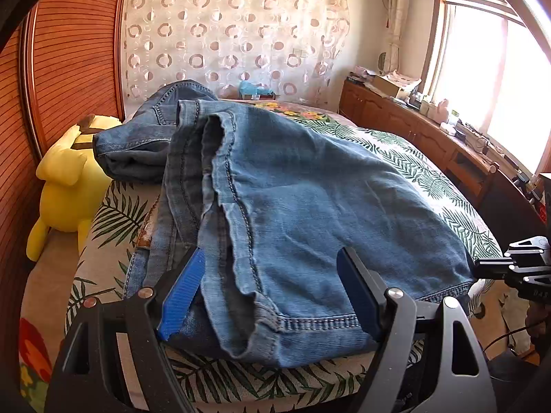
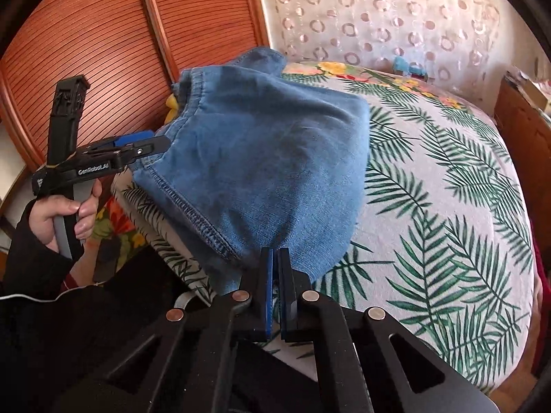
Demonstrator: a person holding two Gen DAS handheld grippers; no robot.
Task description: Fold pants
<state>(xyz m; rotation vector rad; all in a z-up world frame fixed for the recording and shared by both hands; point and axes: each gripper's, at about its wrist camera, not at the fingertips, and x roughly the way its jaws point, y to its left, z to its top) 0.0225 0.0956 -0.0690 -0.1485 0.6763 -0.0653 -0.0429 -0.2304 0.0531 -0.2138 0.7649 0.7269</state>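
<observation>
- Jeans (image 1: 310,206) lie on the bed (image 2: 447,206), already doubled over, near the bed's near edge; the hemmed edge runs along the front, the rest of the bundle trails toward the wooden headboard (image 1: 69,51).
- Left gripper (image 1: 268,296): jaws wide, straddling the hemmed corner of the denim. Blue pads sit on either side of the fabric; nothing clamped yet, as far as the left wrist view shows.
- Right gripper (image 2: 274,296): jaws narrow, nearly together, with the other corner of the denim running down into them. Looks like a pinch on the cloth, but the contact point is hidden behind the pads.
- Handling judgement: denim is soft but heavy-ish for cloth, holds a crease, not slippery, not fragile. Layers will slide apart if only the top ply is taken.
- Where to grip: at the stitched hem or side seam, the thickest part, catching all plies at once. The left side needs to close on the rolled seam between its pads.
- Risk: uneven corners give a skewed fold; the drape over the bed edge may drag the stack.
- Yellow plush toy (image 1: 69,179) sits beside the far bundle, clear of the fold path.
</observation>
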